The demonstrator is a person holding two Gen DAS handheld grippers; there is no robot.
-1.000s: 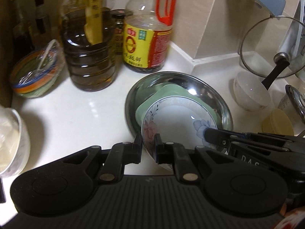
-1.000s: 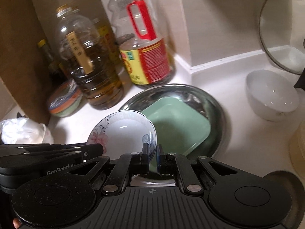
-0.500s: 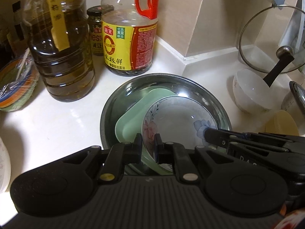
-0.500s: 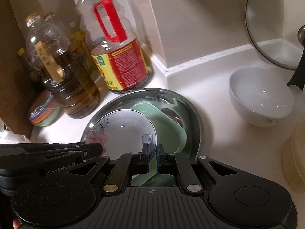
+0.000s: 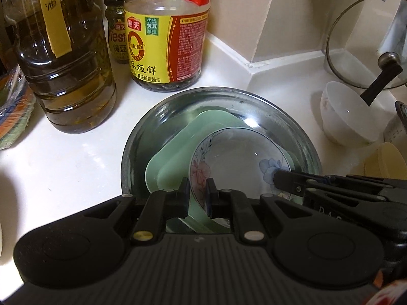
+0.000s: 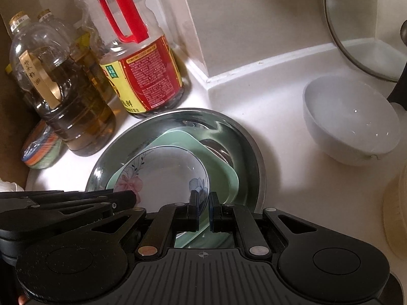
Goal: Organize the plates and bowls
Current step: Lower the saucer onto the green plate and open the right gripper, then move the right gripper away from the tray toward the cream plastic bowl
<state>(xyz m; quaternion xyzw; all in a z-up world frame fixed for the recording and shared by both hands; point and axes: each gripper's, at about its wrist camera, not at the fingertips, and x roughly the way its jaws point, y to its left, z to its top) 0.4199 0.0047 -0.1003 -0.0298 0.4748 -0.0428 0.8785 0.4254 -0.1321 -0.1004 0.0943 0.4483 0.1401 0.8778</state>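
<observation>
In the left wrist view, our left claw point(image 5: 198, 194) is clenching the near left rim of the floral bowl point(image 5: 236, 162), one finger outside the wall and one inside, with only the thin rim between them. We are pointing it steeply downward over the counter point(image 5: 63, 167). The floral bowl is sitting tilted over the green square plate point(image 5: 178, 150), which is lying inside the steel basin point(image 5: 300, 132). Whether the bowl's base is touching the plate we cannot tell. Our right claw point(image 5: 277, 178) is reaching in from the right edge and gripping the bowl's rim by the blue flower. Behind the basin, the soy sauce bottle point(image 5: 162, 50) and the oil jug point(image 5: 63, 58) are standing upright, with a small jar point(image 5: 117, 30) between them. A white bowl point(image 5: 343, 117) is resting to the right, near the glass lid point(image 5: 366, 40) leaning against the wall.

In the right wrist view, our right claw point(image 6: 203, 207) is pinching the floral bowl point(image 6: 162, 175) at its right rim, fingers nearly together on the thin wall, angled down. Our left claw point(image 6: 133, 199) is coming in from the left, its tip at the pink flower. The green square plate point(image 6: 218, 170) is showing beyond the bowl inside the steel basin point(image 6: 254, 152). The white bowl point(image 6: 351, 122) is sitting well apart on the counter point(image 6: 279, 101).
</observation>
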